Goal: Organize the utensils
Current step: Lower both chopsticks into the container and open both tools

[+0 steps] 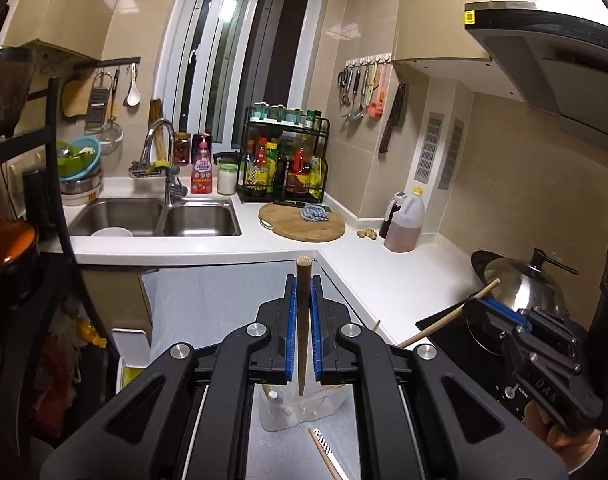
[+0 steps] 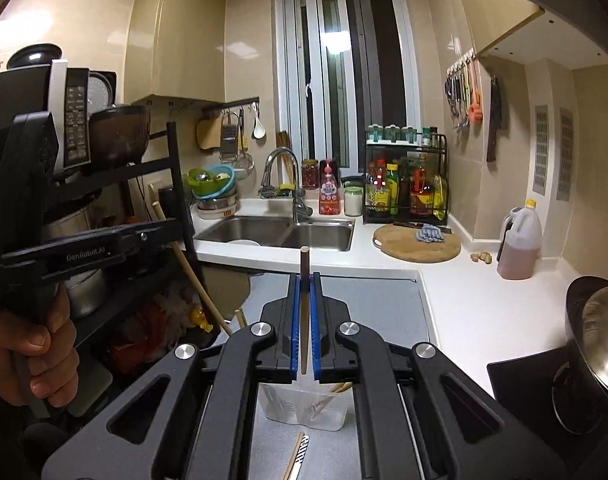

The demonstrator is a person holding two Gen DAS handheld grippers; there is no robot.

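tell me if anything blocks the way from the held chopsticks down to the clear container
Nothing visible does. The left gripper holds a chopstick upright and the right gripper another chopstick, each above the clear container, whose open top is unobstructed.

a home kitchen: double sink (image 1: 156, 218), range hood (image 1: 543, 64), condiment rack (image 1: 284, 160)

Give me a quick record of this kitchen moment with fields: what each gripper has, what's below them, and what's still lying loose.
left gripper: shut on a dark chopstick, held upright, thick end up
right gripper: shut on a brown chopstick, held upright
below the grippers: clear plastic container on the grey surface, chopsticks already inside
still loose: a wrapped chopstick lying on the grey surface in front of the container
background: double sink, round cutting board
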